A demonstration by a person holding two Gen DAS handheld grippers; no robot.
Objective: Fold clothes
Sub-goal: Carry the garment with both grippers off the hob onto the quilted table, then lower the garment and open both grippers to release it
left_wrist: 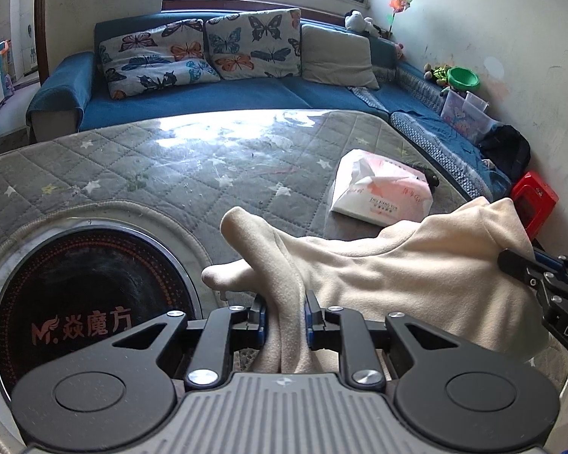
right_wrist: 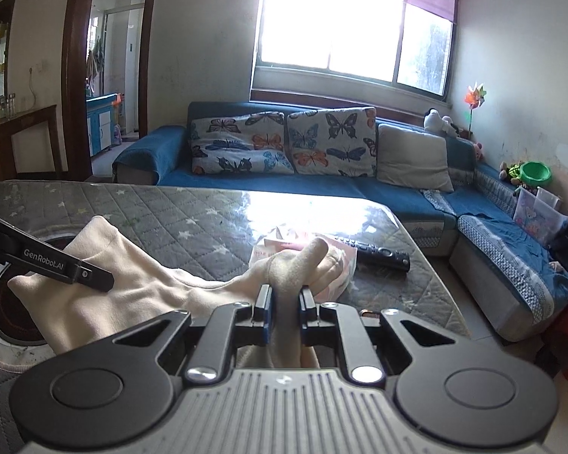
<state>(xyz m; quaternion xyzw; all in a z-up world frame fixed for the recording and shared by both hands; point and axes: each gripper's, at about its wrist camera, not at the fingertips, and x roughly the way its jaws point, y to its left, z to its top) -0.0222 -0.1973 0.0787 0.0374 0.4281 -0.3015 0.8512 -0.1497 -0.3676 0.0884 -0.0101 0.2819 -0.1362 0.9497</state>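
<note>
Cream fleece fills the gap between my left claw (left_wrist: 284, 316), whose 2 fingers are clamped on a bunched fold of the garment (left_wrist: 390, 276). My right claw (right_wrist: 284, 308) is pressed together on another bunch of the same cloth. Between the 2 grips the garment hangs in a loose span just above the near edge of the quilted table (left_wrist: 178, 159), its long axis running left to right, with a narrow sleeve-like end poking up and away past each grip.

Writing is plentiful. Down to the left, the round black cooktop (left_wrist: 83, 302) set into the table reads "M." followed by Chinese characters in orange. On the white and pink tissue pack (left_wrist: 382, 193) I can read "ZHU XIANG YUN". The right claw's body at the right edge of my left view shows "DAS", cut off by the frame. In the right view, the left claw's finger carries "GenRobot.AI".

Only the right view shows the black remote control (right_wrist: 375, 253) lying just right of the tissue pack, plus a doorway and a wooden sideboard on the far left. Only the left view shows a red stool (left_wrist: 534, 196) by the right wall. Both show the blue sofa (left_wrist: 216, 94) with 2 butterfly cushions.
</note>
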